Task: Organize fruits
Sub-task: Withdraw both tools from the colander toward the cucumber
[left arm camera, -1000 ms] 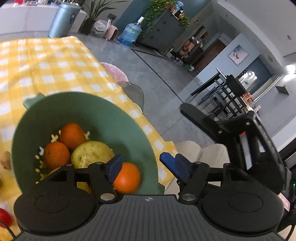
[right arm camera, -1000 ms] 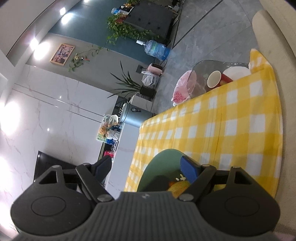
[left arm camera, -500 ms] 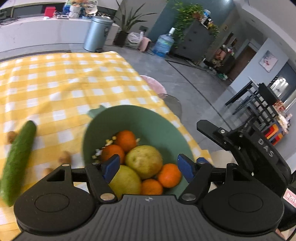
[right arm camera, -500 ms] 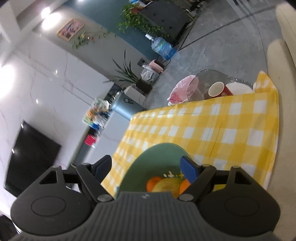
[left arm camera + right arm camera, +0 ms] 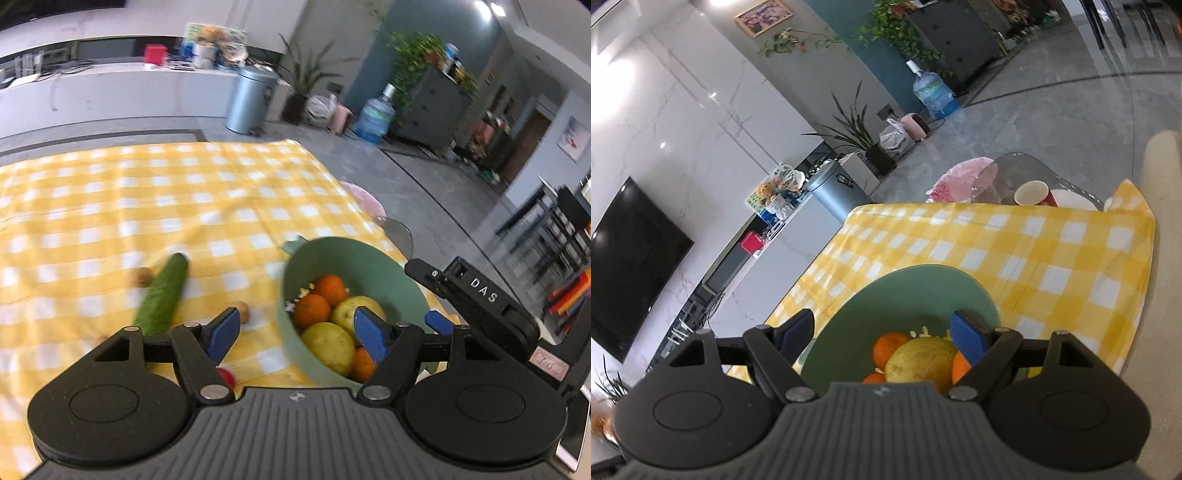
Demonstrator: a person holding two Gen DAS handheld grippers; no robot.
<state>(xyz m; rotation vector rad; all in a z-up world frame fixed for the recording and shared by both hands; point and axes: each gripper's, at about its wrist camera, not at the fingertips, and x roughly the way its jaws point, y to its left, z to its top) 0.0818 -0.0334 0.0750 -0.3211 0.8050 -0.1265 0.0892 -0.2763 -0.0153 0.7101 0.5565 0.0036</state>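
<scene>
Between picks: both hand-held grippers, left (image 5: 295, 332) and right (image 5: 882, 332), wide and empty over green bowl (image 5: 354, 254) of fruit near counter edge; next probably grabbing a leftover piece.

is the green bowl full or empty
Partly full: the green bowl holds oranges and pears, with inner wall showing above them.

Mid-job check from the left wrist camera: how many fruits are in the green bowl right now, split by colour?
Orange fruits: 3
Yellow-green fruits: 2
Total in the green bowl: 5 in view; more may be hidden underneath.
</scene>
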